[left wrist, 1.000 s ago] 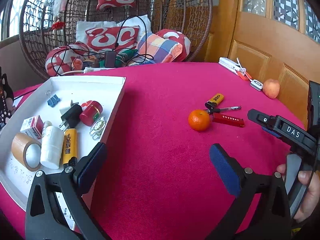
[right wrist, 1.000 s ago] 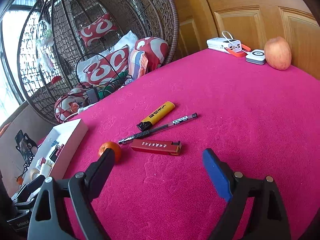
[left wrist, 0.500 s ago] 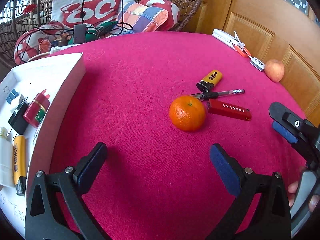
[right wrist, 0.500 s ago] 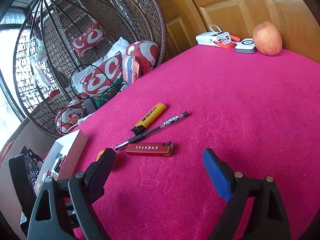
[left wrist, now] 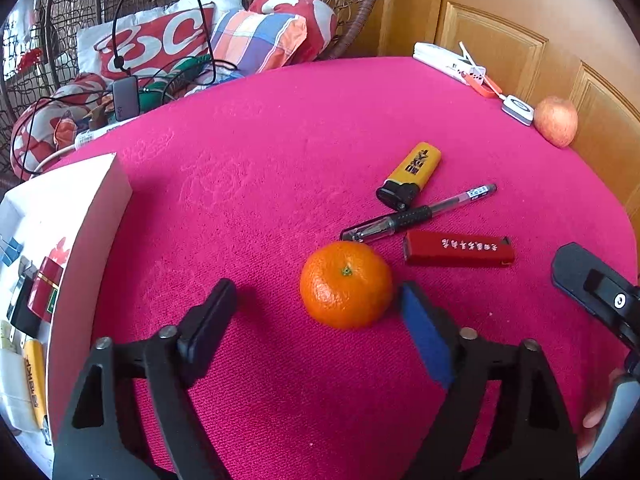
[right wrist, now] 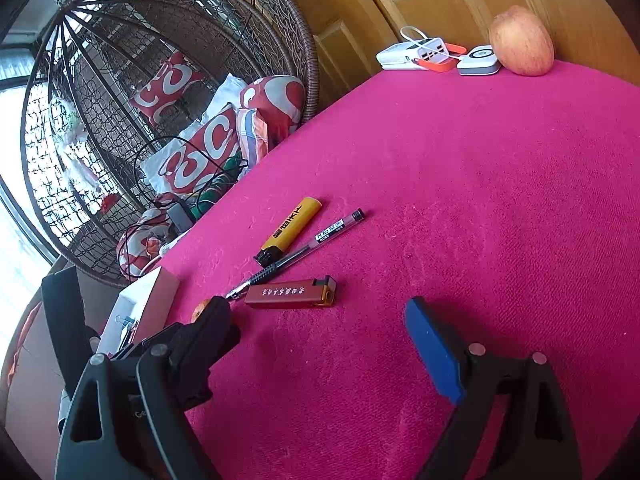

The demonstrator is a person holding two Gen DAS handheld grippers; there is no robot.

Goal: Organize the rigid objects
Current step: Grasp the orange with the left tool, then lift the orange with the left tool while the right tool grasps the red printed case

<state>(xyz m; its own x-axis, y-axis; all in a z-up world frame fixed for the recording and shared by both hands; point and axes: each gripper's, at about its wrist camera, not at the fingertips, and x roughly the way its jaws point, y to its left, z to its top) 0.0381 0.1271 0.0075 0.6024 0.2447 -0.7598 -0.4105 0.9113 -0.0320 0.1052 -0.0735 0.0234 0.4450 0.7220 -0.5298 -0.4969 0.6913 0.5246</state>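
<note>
The left gripper (left wrist: 316, 312) is closing around the round orange tangerine (left wrist: 346, 284) on the pink tabletop (left wrist: 280, 160), not squeezing yet, to carry it away.

A: Left gripper (left wrist: 316, 312), position?
B: Moved away from the white tray (left wrist: 92, 216), now over the tangerine (left wrist: 346, 284); the fruit sits between its closing jaws, nearer the blue pad.
A: Right gripper (right wrist: 320, 334)?
B: Rolled slightly; jaws as wide as before.

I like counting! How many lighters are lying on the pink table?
2 on the cloth: a yellow lighter beyond the pen, and a red lighter right of the orange. Another yellow one lies in the white tray; more may hide.
</note>
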